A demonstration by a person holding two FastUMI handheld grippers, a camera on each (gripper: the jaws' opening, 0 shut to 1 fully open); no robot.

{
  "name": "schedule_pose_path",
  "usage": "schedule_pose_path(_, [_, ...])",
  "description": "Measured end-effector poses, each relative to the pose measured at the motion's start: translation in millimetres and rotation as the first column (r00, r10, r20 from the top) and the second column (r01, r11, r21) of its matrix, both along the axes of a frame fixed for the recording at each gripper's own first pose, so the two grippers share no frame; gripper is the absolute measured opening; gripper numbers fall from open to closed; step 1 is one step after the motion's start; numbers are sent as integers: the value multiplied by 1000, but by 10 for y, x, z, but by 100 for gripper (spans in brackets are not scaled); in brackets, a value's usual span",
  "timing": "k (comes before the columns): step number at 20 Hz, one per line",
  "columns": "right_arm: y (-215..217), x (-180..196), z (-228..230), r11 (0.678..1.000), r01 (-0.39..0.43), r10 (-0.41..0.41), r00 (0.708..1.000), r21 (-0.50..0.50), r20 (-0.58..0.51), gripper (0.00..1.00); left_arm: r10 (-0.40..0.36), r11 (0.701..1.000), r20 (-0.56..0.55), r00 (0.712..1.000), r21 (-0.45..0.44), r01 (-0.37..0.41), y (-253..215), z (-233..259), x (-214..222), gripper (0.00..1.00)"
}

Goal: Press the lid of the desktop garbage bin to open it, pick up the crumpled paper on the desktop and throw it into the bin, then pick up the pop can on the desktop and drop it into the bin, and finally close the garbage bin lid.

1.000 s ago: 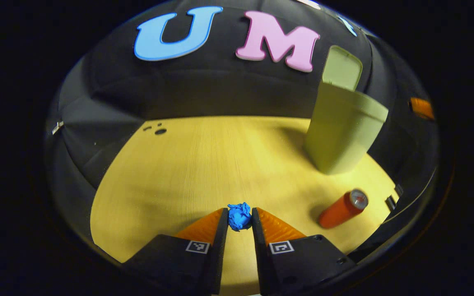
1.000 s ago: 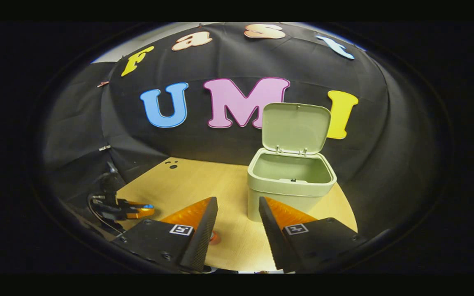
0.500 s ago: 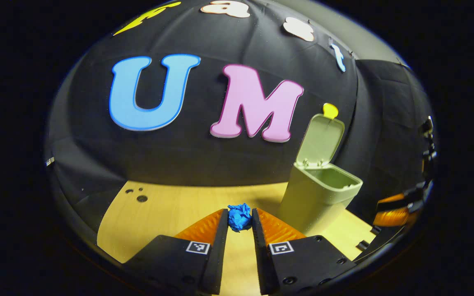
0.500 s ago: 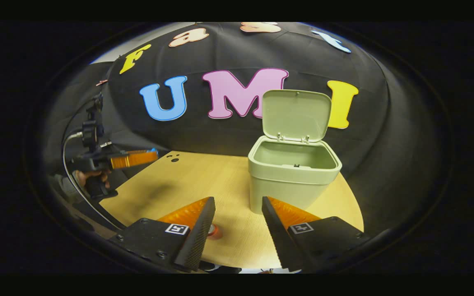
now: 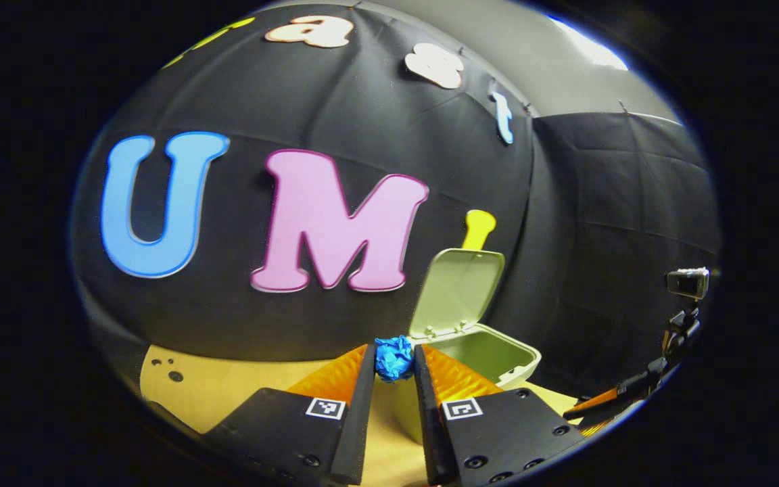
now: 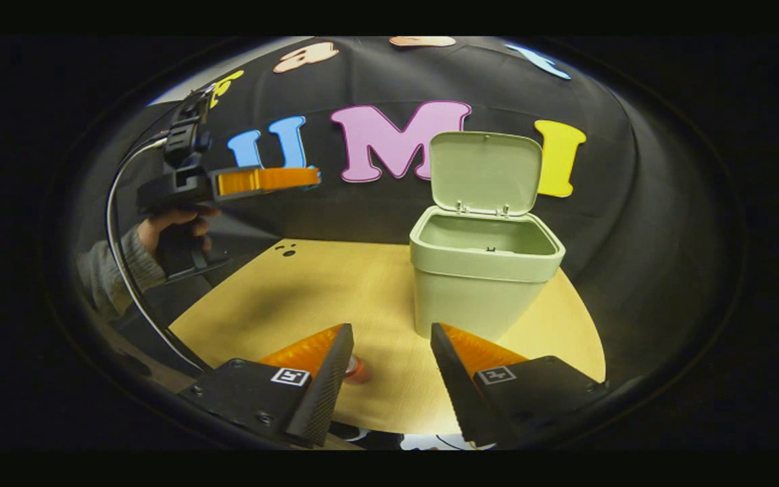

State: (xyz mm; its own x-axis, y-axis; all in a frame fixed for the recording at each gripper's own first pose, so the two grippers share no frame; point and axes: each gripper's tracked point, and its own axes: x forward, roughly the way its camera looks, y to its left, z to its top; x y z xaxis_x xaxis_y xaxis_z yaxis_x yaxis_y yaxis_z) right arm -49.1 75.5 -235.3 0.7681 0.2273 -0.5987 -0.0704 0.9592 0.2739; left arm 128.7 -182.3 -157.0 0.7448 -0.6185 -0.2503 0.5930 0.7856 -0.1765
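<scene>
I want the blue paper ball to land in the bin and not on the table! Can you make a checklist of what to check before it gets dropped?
1. Pale green plastic bin's lid standing open: ok.
2. Crumpled blue paper ball pinched between both fingers of the left gripper: ok.
3. Paper ball directly above the pale green plastic bin opening: not ok; the right gripper view shows the left gripper off to the bin's side.
4. Bin opening free of blockage: ok.
5. Right gripper clear of the bin, open: ok.
</scene>
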Motion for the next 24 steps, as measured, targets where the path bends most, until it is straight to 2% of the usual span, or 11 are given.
schedule_pose_path(1, [-9, -23, -4, 1000, 3, -3, 1000, -5, 1, 74, -29, 1000, 4, 1000, -5, 29, -151, 2, 10, 38])
schedule_pose_path(2, [-22, -38, 2, 1000, 6, -6, 1000, -10, 2, 74, -54, 998, 5, 999, -10, 54, -295, 25, 23, 34])
schedule_pose_path(5, [-77, -88, 13, 1000, 22, -22, 1000, -18, 3, 74, -116, 993, 4, 993, -14, 116, -656, -36, 42, 42])
schedule_pose_path(6, [-99, -110, 16, 999, 31, -31, 1000, -20, 3, 74, -133, 991, 0, 991, -13, 133, -748, -72, 42, 38])
schedule_pose_path(11, [-282, -229, 35, 995, 91, -91, 996, -29, -1, 74, -198, 980, -44, 979, 7, 199, -1191, -296, 80, 38])
schedule_pose_path(21, [-472, -417, 40, 987, 153, -154, 988, -48, -15, 74, -193, 969, -166, 967, 121, 214, -1509, -919, 89, 38])
schedule_pose_path(24, [-492, -427, 46, 986, 161, -162, 987, -49, -18, 74, -188, 969, -172, 967, 128, 211, -1511, -980, 97, 43])
